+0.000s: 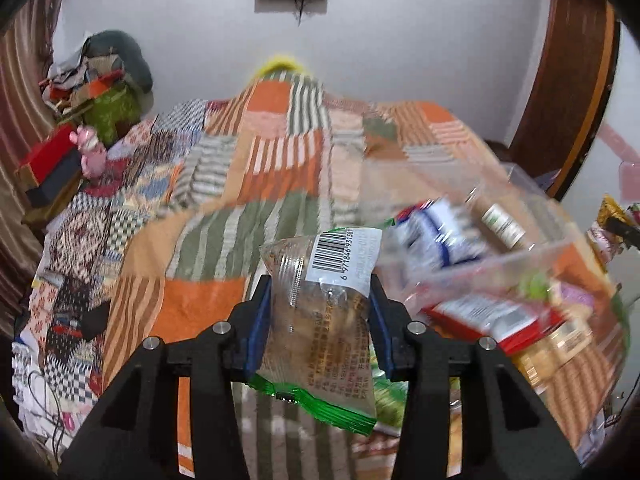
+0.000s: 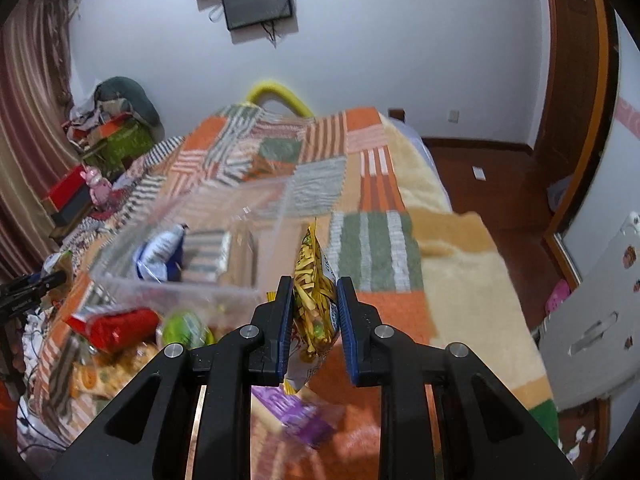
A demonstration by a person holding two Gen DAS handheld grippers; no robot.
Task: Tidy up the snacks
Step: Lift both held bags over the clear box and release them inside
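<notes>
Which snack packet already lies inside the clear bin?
The blue-and-white packet: it lies inside the clear bin. The red packet lies on the bed outside it, and two more are held in the grippers.

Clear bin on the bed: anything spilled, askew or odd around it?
Yes. Several packets lie loose on the quilt outside the clear bin: a red packet, a green one, a purple one. Only a blue-white bag shows inside. Both views are motion-blurred.

On the bed's patchwork blanket (image 2: 320, 184) a clear bin (image 2: 176, 280) stands left of centre, a packet (image 2: 160, 258) inside; loose snack packets (image 2: 116, 326) lie near its front, perhaps touching it.
</notes>
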